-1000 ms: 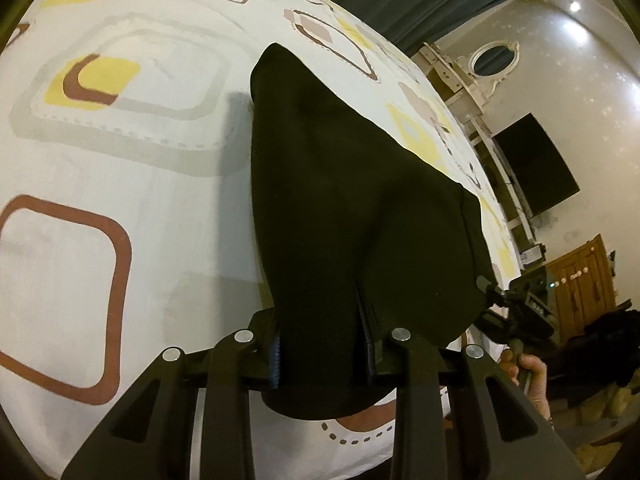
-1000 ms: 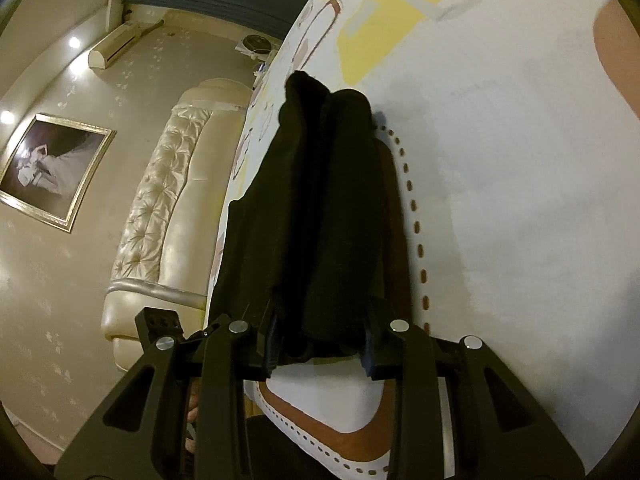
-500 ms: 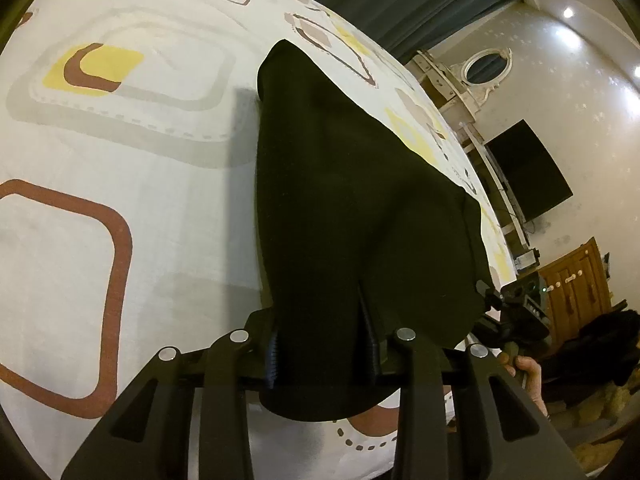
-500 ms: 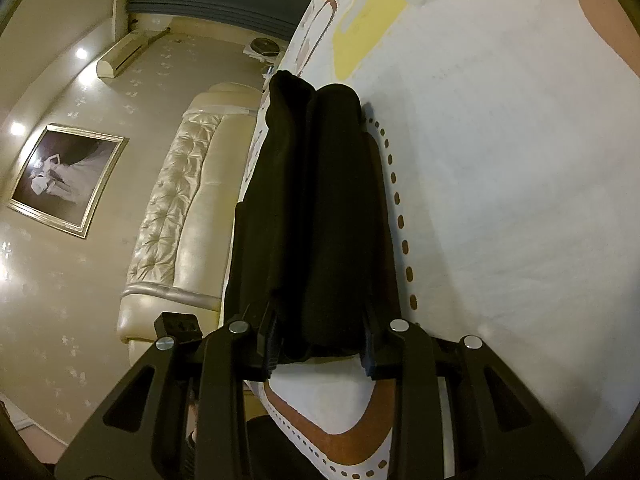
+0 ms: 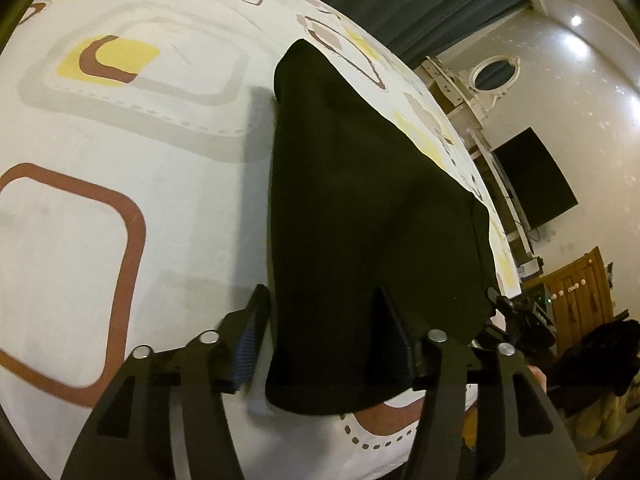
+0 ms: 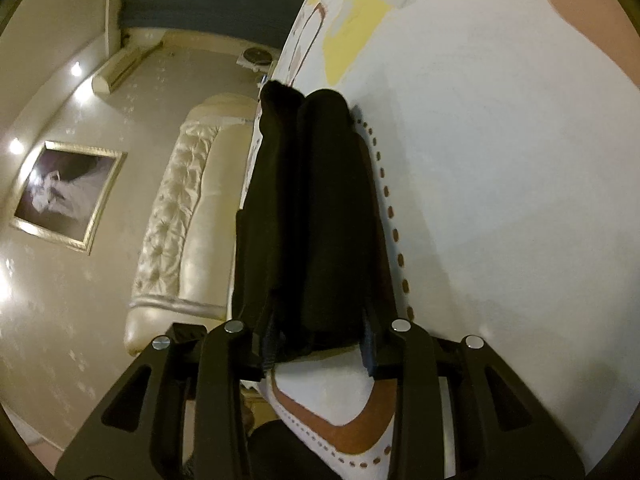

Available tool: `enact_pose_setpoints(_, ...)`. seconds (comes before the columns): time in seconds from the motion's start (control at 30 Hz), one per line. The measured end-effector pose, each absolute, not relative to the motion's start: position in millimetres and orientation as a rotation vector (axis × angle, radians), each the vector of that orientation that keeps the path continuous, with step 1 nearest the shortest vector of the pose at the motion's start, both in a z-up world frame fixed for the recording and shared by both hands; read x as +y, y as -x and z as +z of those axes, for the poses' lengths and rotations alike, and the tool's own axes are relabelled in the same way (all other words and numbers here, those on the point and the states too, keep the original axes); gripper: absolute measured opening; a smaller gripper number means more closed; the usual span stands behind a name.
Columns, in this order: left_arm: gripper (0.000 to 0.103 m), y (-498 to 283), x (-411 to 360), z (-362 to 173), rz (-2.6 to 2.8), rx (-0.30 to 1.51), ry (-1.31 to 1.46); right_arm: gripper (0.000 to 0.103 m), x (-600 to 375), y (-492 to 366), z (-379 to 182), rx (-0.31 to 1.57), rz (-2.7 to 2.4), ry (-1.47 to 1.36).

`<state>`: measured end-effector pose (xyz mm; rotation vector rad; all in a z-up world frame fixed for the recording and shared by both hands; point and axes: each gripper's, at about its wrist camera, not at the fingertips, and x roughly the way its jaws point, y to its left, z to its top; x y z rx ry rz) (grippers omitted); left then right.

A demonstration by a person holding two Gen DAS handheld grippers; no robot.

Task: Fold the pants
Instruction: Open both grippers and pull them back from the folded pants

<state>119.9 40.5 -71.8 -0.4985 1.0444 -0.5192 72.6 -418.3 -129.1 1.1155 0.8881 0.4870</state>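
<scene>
While left gripper point(image 5: 324, 332) opens, pants point(image 5: 360, 208) between fingers, unpinched.

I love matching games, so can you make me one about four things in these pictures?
Things:
1. pants
2. bedsheet
3. framed picture
4. right gripper

Descriptions:
A. hanging up, with a gold edge
B. shut on the pants
C. all black, lying on the bedsheet
D. white with brown and yellow shapes

Pairs: 1-C, 2-D, 3-A, 4-B
</scene>
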Motion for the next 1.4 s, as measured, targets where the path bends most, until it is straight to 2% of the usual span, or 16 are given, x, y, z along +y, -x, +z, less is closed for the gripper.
enact_pose_setpoints(0.13,0.078,-108.8,37.1,-60.8,-0.441,1.024,0.417,0.037,-429.0,-51.7,-126.9,0.876,0.472,-1.130)
enact_pose_setpoints(0.23,0.084,-99.1,38.0,-53.3,-0.376,1.001,0.379,0.040,-436.0,-33.0,-124.9,0.873,0.462,-1.136)
enact_pose_setpoints(0.5,0.084,-69.7,35.0,-35.4,-0.310,0.984,0.279,0.062,-439.6,-0.7,-111.1,0.912,0.403,-1.085)
enact_pose_setpoints(0.53,0.084,-64.8,32.7,-32.9,-0.292,0.978,0.251,0.068,-434.9,1.3,-108.1,0.925,0.391,-1.059)
enact_pose_setpoints(0.57,0.084,-58.3,31.1,-30.0,-0.274,0.968,0.222,0.073,-429.5,4.0,-103.9,0.944,0.369,-1.005)
enact_pose_setpoints(0.7,0.084,-37.7,30.7,-21.6,-0.201,0.941,0.211,0.080,-410.1,8.5,-85.2,0.975,0.268,-0.803)
enact_pose_setpoints(0.77,0.084,-29.6,29.3,-17.7,-0.182,0.931,0.204,0.087,-396.4,11.0,-72.1,0.979,0.186,-0.660)
enact_pose_setpoints(1.03,0.085,-13.7,20.2,2.2,-0.138,0.823,0.110,0.093,-357.6,18.5,-47.2,0.929,-0.021,-0.327)
enact_pose_setpoints(1.4,0.085,-11.5,10.5,2.1,-0.093,0.802,0.060,0.096,-322.4,17.9,-44.1,0.872,-0.057,-0.228)
